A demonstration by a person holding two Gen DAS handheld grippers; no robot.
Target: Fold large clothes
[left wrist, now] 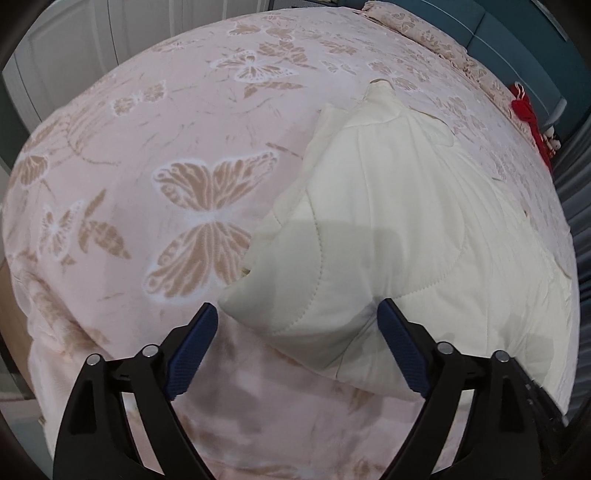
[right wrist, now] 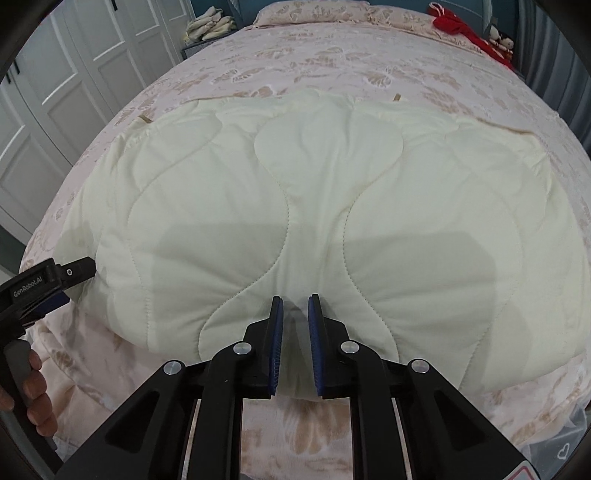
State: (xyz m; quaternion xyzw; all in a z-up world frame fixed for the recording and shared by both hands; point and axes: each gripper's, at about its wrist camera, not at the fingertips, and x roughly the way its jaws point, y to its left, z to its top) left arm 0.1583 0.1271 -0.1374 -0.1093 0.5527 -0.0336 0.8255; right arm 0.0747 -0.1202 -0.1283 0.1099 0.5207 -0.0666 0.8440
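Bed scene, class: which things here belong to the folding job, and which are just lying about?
Belongs to the job:
cream quilt
left gripper
right gripper

Just lying about:
red garment
pillow
pile of cream cloths
butterfly bedspread

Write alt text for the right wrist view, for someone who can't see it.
A cream quilted blanket lies spread on a bed with a pink butterfly-print cover. The right tool is at its near edge with its blue pads slightly apart, and the left tool is at the blanket's left corner.
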